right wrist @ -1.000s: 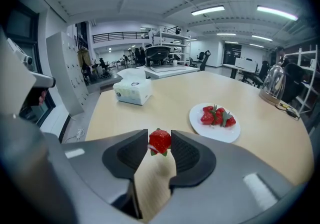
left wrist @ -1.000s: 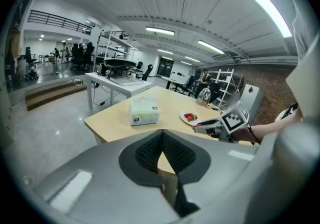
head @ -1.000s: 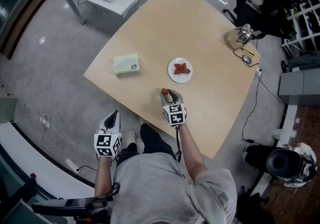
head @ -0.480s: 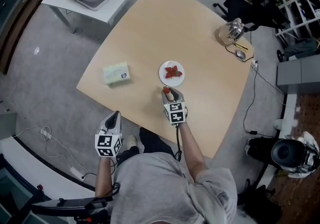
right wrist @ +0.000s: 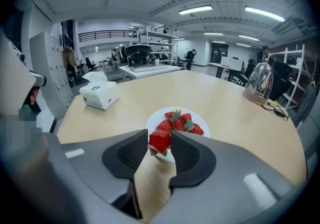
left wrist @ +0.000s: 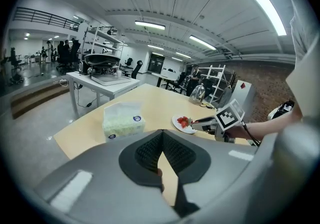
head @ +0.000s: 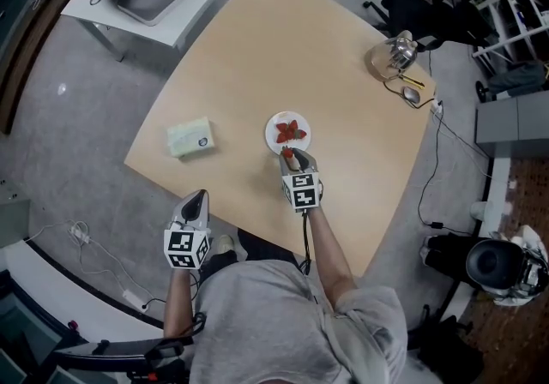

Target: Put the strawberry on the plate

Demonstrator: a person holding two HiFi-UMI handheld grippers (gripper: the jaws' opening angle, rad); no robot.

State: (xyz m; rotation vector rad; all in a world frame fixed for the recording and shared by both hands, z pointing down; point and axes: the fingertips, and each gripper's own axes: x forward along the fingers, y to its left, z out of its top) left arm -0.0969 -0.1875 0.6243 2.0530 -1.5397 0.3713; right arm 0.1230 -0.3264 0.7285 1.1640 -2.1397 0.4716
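The counter (head: 343,65) looks like pale wood laminate, smooth and matt. The white plate (right wrist: 155,121) has a slight sheen, and from here I can't tell ceramic from plastic. The right hand-held gripper (right wrist: 159,144) is matt grey plastic with dark ribbed pads (right wrist: 189,155), and the strawberry (right wrist: 160,137) is glossy and pitted.
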